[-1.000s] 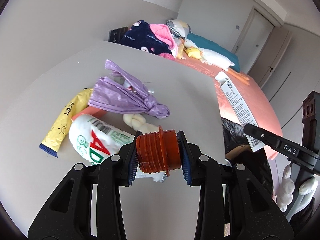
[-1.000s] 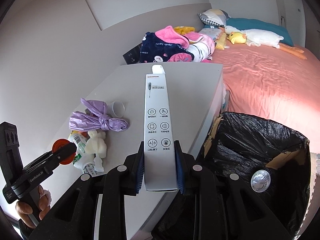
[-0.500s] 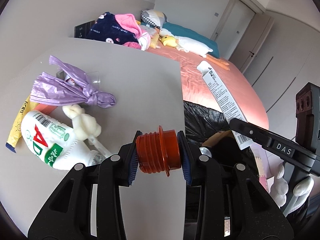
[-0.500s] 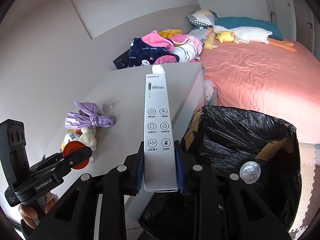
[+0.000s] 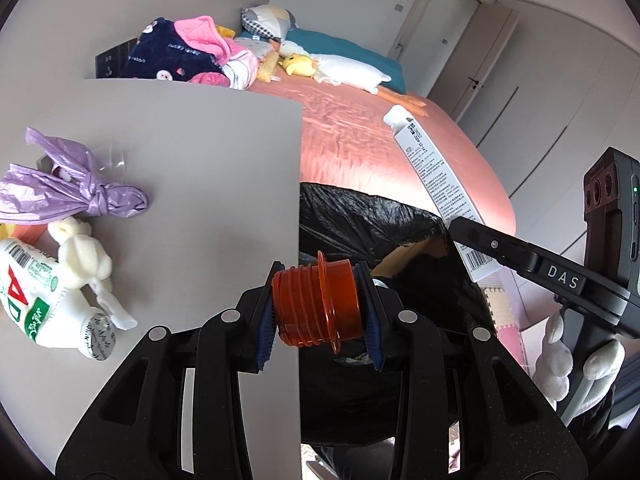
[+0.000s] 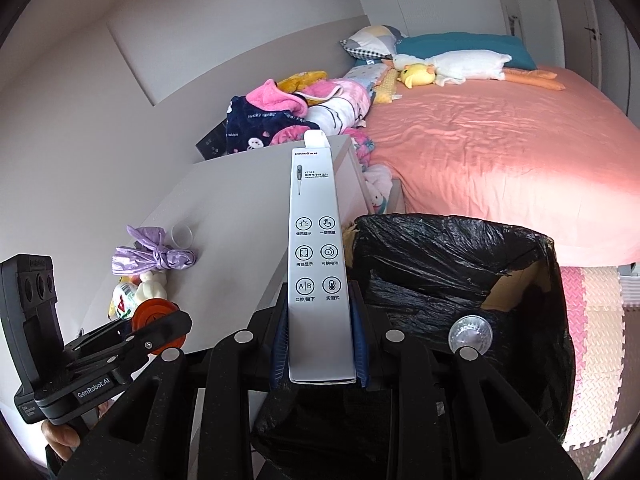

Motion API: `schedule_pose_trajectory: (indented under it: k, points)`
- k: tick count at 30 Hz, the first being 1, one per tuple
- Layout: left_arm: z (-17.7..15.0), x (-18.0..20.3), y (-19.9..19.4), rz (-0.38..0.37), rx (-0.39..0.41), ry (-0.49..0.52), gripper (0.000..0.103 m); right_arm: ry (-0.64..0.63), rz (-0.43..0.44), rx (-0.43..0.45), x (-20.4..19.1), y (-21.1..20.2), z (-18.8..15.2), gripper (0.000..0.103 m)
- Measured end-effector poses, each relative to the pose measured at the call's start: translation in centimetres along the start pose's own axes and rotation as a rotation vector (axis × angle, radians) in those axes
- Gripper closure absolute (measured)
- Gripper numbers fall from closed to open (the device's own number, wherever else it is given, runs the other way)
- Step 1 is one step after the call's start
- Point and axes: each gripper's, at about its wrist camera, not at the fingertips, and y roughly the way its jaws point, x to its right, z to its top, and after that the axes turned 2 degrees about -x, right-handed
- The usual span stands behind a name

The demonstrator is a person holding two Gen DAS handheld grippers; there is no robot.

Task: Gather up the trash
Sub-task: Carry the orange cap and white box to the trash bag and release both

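Left wrist view: the left hand-held gripper [image 5: 318,312] is clamped on an orange ribbed bottle cap [image 5: 316,306], held on its side between the blue pads [image 5: 266,334] just over the right edge of the grey bench [image 5: 192,184], next to the black-lined trash bin [image 5: 360,220]. On the bench lie a knotted purple plastic bag [image 5: 72,192], a clear plastic cup [image 5: 110,160] just behind it, a cream soft toy [image 5: 82,252], and a white bottle with red and green print [image 5: 38,300] lying on its side, its foil-sealed mouth toward the camera. The right hand-held gripper [image 5: 472,236] enters from the right, gripping a long white carton [image 5: 436,184] that angles up over the bin.

Right wrist view: the right hand-held gripper [image 6: 320,352] is closed on the lower end of the white thermometer box [image 6: 316,248], which stands upright between the fingers, its printed icon panel facing the camera. The bin [image 6: 460,264], a cardboard box lined with a black bag, stands beside the bench [image 6: 232,208] and the pink bed [image 6: 500,152]; a round silvery item [image 6: 470,334] lies inside it. The left gripper [image 6: 160,324] with the orange cap [image 6: 154,314] is at lower left, above the bench's near corner. The purple bag [image 6: 154,258] and cup [image 6: 183,236] sit behind it.
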Motion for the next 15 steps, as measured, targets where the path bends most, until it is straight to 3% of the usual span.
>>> schedule_pose_trajectory:
  k: [8, 10, 11, 12, 13, 15]
  points:
    - [0.4, 2.1, 1.7, -0.073, -0.036, 0.058, 0.068, 0.038, -0.039, 0.023, 2.3, -1.3, 0.3, 0.074]
    - [0.7, 2.5, 2.4, -0.071, -0.042, 0.064, 0.067, 0.057, -0.096, 0.032, 2.9, -1.5, 0.4, 0.074]
    - [0.8, 2.8, 2.6, -0.062, -0.048, 0.078, 0.059, 0.062, -0.135, 0.036, 3.2, -1.7, 0.4, 0.070]
    - [0.8, 3.0, 2.8, -0.044, -0.051, 0.086, 0.027, 0.067, -0.153, 0.045, 3.5, -2.0, 0.5, 0.053]
    - [0.9, 3.1, 2.7, -0.022, -0.032, 0.088, 0.010, 0.071, -0.150, 0.063, 3.8, -2.3, 0.4, 0.045]
    - [0.9, 3.1, 2.4, -0.027, -0.010, 0.099, 0.010, 0.086, -0.154, 0.070, 4.5, -2.5, 0.5, 0.045]
